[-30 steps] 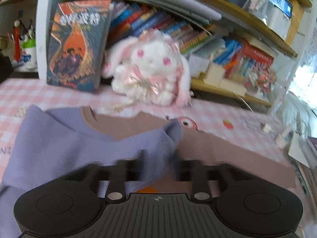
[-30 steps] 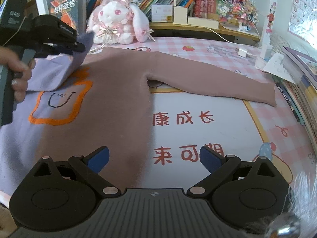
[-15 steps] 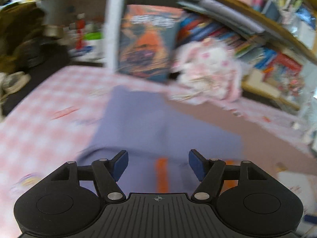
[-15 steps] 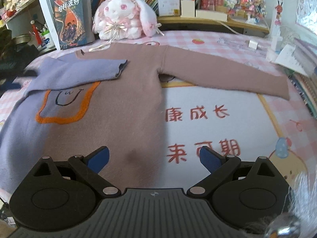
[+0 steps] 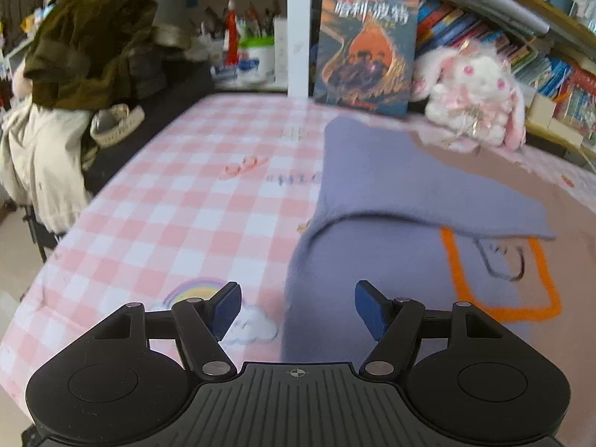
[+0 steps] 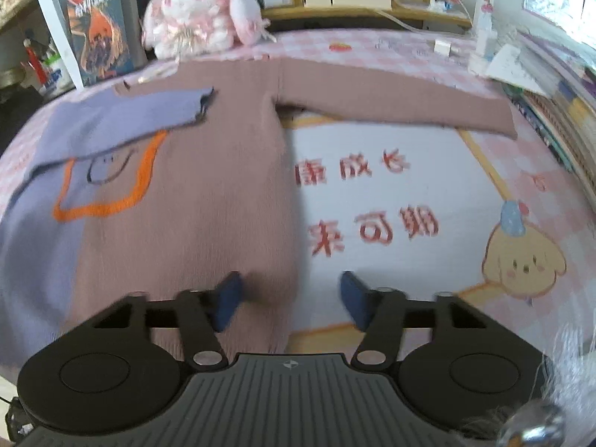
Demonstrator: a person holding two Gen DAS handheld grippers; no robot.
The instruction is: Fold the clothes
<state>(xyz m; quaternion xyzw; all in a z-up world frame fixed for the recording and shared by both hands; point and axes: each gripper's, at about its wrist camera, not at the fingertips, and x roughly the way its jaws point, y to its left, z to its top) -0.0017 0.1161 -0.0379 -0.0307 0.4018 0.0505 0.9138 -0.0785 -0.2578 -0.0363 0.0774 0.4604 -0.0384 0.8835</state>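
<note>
Both tongs stand wide open and hold nothing. Left tongs [image 5: 298, 307] hover low over the counter [image 5: 178, 201], at the lower left edge of the sweater [image 6: 208, 201]: the right finger is over the purple cloth, the left over the pink checked cover. Right tongs [image 6: 288, 300] hover at the sweater's lower right edge, the left finger over the brown cloth and the right over the white patch with red lettering.

The sweater lies flat and face up, half purple, half brown, with an orange outline on the chest. Its purple sleeve [image 6: 123, 119] is folded across the chest, cuff near the middle. Its brown sleeve [image 6: 391, 106] lies stretched out to the right. Beyond the collar a plush rabbit [image 6: 197, 26] sits beside an upright book [image 5: 367, 43].
</note>
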